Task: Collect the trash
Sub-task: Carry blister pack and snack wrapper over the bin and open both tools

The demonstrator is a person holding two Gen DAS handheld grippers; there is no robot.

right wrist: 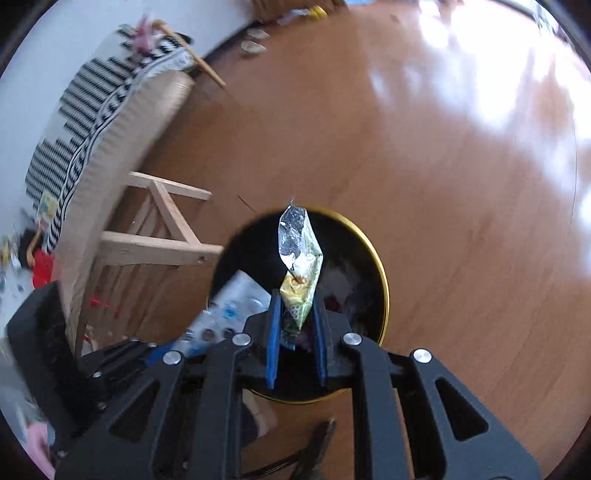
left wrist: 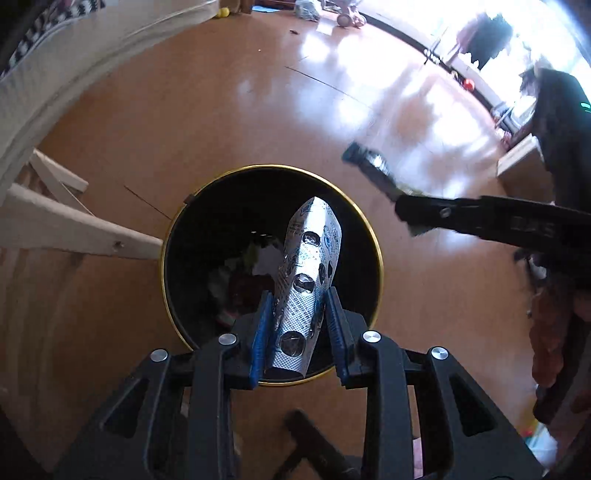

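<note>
My left gripper [left wrist: 300, 325] is shut on a silver blister pack [left wrist: 308, 280] with emptied pockets, held over the mouth of a black trash bin with a gold rim [left wrist: 373, 236]. My right gripper [right wrist: 297, 332] is shut on a crumpled yellow-green foil wrapper [right wrist: 300, 258], held over the same bin [right wrist: 382, 280]. Trash lies inside the bin. The right gripper shows blurred at the right of the left wrist view [left wrist: 413, 206]. The left gripper and its blister pack [right wrist: 229, 314] show at the lower left of the right wrist view.
The bin stands on a shiny wooden floor [left wrist: 207, 122]. A light wooden frame [right wrist: 162, 236] under a bed with a black-and-white striped cover [right wrist: 85, 122] stands just left of the bin. Clutter lies along the far wall [left wrist: 332, 14].
</note>
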